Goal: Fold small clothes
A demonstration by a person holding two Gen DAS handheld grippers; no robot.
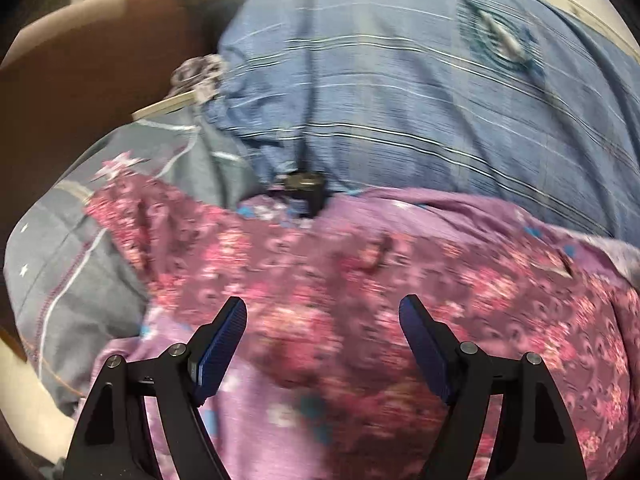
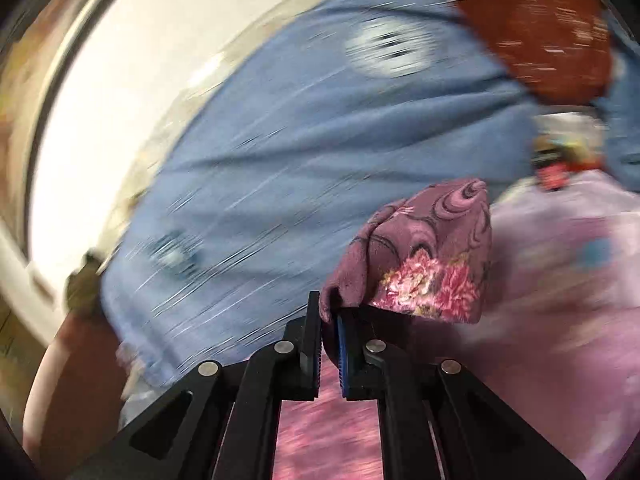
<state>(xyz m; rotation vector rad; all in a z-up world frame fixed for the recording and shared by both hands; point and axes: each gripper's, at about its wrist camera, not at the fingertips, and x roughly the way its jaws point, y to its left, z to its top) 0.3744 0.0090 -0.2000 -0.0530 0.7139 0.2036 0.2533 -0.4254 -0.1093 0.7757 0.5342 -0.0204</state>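
Observation:
A purple garment with pink flowers (image 1: 340, 280) lies spread in front of my left gripper (image 1: 322, 312), which is open and empty just above it. In the right wrist view my right gripper (image 2: 329, 316) is shut on a bunched corner of the same purple floral garment (image 2: 432, 256), lifted off the surface. The rest of that garment (image 2: 560, 280) spreads pale purple to the right. The right gripper's black tip (image 1: 306, 190) shows at the garment's far edge in the left wrist view. Both views are blurred by motion.
A blue striped cloth (image 1: 420, 80) covers the surface behind the garment and also shows in the right wrist view (image 2: 320, 140). A grey star-print cloth (image 1: 80, 240) lies at left. A red-brown cloth (image 2: 540, 28) lies at the upper right. White floor (image 2: 140, 60) shows beyond.

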